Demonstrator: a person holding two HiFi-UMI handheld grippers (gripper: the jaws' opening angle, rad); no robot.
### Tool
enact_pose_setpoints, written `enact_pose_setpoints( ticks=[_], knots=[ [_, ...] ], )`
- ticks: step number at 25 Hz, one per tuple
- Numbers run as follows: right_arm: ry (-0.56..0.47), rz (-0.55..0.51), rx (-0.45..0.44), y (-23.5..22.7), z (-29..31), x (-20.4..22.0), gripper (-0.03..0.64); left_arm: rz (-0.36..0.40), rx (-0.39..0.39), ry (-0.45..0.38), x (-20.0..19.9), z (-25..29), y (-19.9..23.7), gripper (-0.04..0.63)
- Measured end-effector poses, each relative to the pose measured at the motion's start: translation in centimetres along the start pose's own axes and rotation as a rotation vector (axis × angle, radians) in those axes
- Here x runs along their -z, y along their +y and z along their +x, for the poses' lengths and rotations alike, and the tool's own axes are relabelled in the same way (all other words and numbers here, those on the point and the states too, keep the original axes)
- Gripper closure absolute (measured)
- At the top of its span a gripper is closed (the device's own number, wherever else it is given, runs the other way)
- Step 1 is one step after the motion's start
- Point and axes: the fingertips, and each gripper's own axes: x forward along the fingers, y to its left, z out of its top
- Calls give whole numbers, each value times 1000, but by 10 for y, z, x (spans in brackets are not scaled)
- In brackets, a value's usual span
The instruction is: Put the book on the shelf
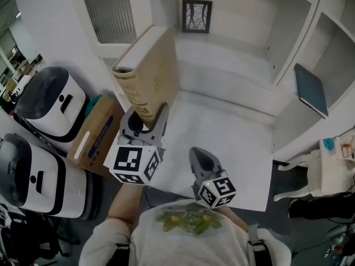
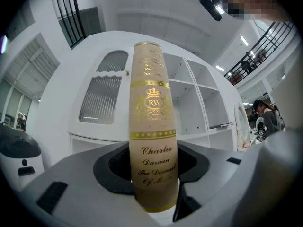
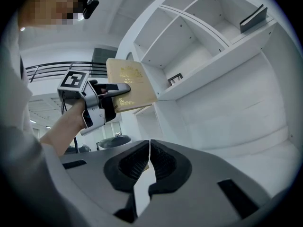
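Observation:
A thick tan book [image 1: 148, 73] with gold lettering on its spine [image 2: 152, 126] stands upright in the air, with my left gripper [image 1: 145, 127] shut on its lower end. The right gripper view shows the same book [image 3: 130, 90] held beside the white shelf unit [image 3: 208, 65]. My right gripper [image 1: 203, 162] hangs lower and to the right, over the shelf unit's white counter [image 1: 222, 143]; its jaws are shut with nothing between them [image 3: 149, 167]. The open shelf compartments [image 1: 327, 65] lie to the right in the head view.
A dark book [image 1: 311, 90] lies in one shelf compartment. A small framed picture [image 1: 197, 16] stands at the back of the counter. Left of the unit sit a cardboard box [image 1: 97, 137] and two white machines [image 1: 47, 101]. A white chair [image 1: 310, 176] stands at the right.

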Motion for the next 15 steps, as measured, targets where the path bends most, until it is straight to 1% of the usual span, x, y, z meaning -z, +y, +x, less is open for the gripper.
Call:
enact_pose_setpoints(
  ticks=[7,15],
  knots=[
    [15,1,-4,-6,0,3,586,13,-12,-13,-12,9,5,368],
    [22,12,-3,-13,0,4,586,21,-1,-25,-26,24,6,368]
  ],
)
